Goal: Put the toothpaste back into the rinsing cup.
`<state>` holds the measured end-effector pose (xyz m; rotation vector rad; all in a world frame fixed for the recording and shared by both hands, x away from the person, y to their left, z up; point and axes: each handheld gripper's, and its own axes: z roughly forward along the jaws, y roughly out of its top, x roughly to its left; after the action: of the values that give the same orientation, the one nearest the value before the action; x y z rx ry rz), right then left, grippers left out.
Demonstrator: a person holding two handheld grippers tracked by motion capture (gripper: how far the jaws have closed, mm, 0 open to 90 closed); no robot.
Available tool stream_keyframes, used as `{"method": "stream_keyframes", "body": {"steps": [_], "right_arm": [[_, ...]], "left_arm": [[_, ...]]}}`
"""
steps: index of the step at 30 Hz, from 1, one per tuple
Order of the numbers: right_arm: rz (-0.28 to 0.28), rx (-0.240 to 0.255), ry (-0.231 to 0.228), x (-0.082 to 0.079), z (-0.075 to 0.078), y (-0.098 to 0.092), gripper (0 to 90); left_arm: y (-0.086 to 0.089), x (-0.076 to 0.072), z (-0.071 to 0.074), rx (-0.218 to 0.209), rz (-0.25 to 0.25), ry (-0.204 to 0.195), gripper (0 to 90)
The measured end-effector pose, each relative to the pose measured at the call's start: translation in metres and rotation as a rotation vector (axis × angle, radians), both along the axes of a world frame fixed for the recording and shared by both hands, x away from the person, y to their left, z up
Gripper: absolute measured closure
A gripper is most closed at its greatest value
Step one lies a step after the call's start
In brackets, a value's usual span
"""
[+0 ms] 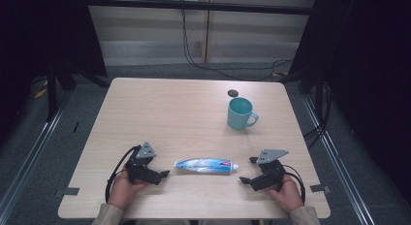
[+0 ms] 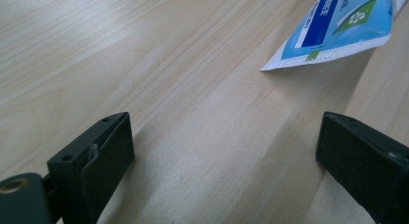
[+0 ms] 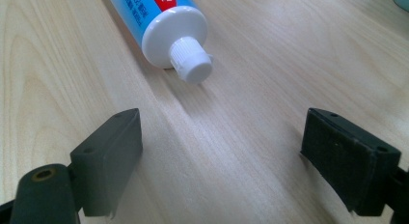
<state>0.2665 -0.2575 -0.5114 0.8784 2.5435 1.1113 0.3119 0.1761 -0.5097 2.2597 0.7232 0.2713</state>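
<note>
Pale wood-grain table (image 1: 160,108), glossy blue toothpaste tube (image 1: 206,165) between left gripper (image 1: 165,175) and right gripper (image 1: 246,170), jaws spread, empty.

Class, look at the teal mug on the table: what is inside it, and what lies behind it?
The teal mug shows only its teal inner wall; its bottom is hidden by the rim. Behind it a small dark round thing lies on the table.
</note>
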Motion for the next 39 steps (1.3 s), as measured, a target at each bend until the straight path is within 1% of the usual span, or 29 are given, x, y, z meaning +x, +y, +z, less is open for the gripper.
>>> {"method": "stream_keyframes", "body": {"steps": [5, 6, 9, 10, 12, 14, 15, 16, 17, 18, 19, 20, 21, 22, 23, 24, 27, 28, 29, 30, 31, 32, 34, 35, 37, 38, 39], "right_arm": [[-0.016, 0.0, 0.001, -0.001, 0.0, 0.001, 14.0], [-0.027, 0.001, 0.002, -0.002, 0.0, 0.001, 14.1], [-0.027, 0.001, 0.007, -0.001, 0.001, 0.002, 14.2], [-0.027, -0.011, 0.016, -0.001, 0.002, 0.003, 14.2], [-0.026, -0.02, 0.025, 0.0, 0.003, 0.004, 14.1], [-0.016, -0.048, 0.049, 0.001, 0.006, 0.008, 14.6], [-0.016, -0.048, 0.049, 0.001, 0.006, 0.008, 14.6], [0.006, -0.057, 0.064, 0.003, 0.009, 0.01, 19.5], [0.006, -0.057, 0.064, 0.003, 0.009, 0.01, 19.5], [0.033, -0.05, 0.098, 0.006, 0.012, 0.012, 21.8], [0.033, -0.05, 0.098, 0.006, 0.012, 0.012, 21.8], [0.036, -0.075, 0.104, 0.007, 0.013, 0.014, 21.4], [0.037, -0.115, 0.106, 0.009, 0.016, 0.017, 19.8], [0.054, -0.121, 0.124, 0.012, 0.019, 0.02, 21.9], [0.054, -0.121, 0.124, 0.012, 0.019, 0.02, 21.9], [0.065, -0.137, 0.127, 0.014, 0.022, 0.022, 22.1], [0.079, -0.157, 0.137, 0.018, 0.031, 0.028, 21.4], [0.095, -0.156, 0.153, 0.021, 0.035, 0.031, 22.3], [0.095, -0.156, 0.153, 0.021, 0.035, 0.031, 22.3], [0.117, -0.172, 0.154, 0.023, 0.038, 0.036, 22.7], [0.117, -0.172, 0.154, 0.023, 0.038, 0.036, 22.7], [0.131, -0.162, 0.172, 0.026, 0.042, 0.04, 22.8], [0.136, -0.166, 0.169, 0.027, 0.043, 0.042, 21.9], [0.149, -0.175, 0.156, 0.029, 0.045, 0.046, 21.7], [0.168, -0.193, 0.145, 0.03, 0.048, 0.051, 20.7], [0.183, -0.201, 0.143, 0.031, 0.049, 0.056, 20.8], [0.183, -0.214, 0.148, 0.032, 0.05, 0.058, 20.8]], "left_arm": [[0.0, 0.0, 0.0, -0.002, 0.001, 0.0, 5.9], [0.0, 0.0, 0.0, -0.001, 0.001, 0.0, 5.9], [0.0, 0.0, 0.0, -0.001, 0.001, 0.0, 5.9], [0.0, 0.0, 0.0, 0.002, 0.001, 0.0, 5.9], [0.0, 0.0, 0.0, 0.002, 0.001, 0.0, 5.9], [0.0, 0.0, 0.0, 0.0, 0.0, 0.0, 5.9], [0.0, 0.0, 0.0, -0.003, 0.002, 0.0, 5.9], [0.0, 0.0, 0.0, 0.0, 0.0, 0.0, 5.9], [0.0, 0.0, 0.0, 0.0, 0.0, 0.0, 5.9], [0.0, 0.0, 0.0, -0.003, 0.002, 0.0, 5.9], [0.0, 0.0, 0.0, 0.002, 0.001, 0.0, 5.9], [0.0, 0.0, 0.0, 0.0, 0.002, 0.001, 5.9], [0.0, 0.0, 0.0, 0.0, 0.002, 0.001, 5.9], [0.0, 0.0, 0.0, 0.0, 0.002, 0.0, 5.9], [0.0, 0.0, 0.0, 0.0, 0.002, 0.0, 5.9], [0.0, 0.0, 0.0, -0.003, 0.002, 0.0, 5.9], [0.0, 0.0, 0.0, 0.0, 0.0, 0.0, 5.9], [0.0, 0.0, 0.0, 0.0, 0.001, 0.0, 5.9], [0.0, 0.0, 0.0, 0.0, 0.001, 0.0, 5.9], [0.0, 0.0, 0.0, 0.002, 0.001, 0.001, 5.9], [0.0, 0.0, 0.0, 0.002, 0.001, 0.001, 5.9], [0.0, 0.0, 0.0, 0.001, 0.001, 0.0, 5.9], [0.0, 0.0, 0.0, 0.0, 0.002, 0.0, 5.9], [0.0, 0.0, 0.0, 0.002, 0.001, 0.0, 5.9], [0.0, 0.0, 0.0, 0.003, -0.001, 0.0, 5.9], [0.0, 0.0, 0.0, 0.002, 0.001, 0.0, 5.9], [0.0, 0.0, 0.0, 0.002, 0.001, 0.0, 5.9]]}}
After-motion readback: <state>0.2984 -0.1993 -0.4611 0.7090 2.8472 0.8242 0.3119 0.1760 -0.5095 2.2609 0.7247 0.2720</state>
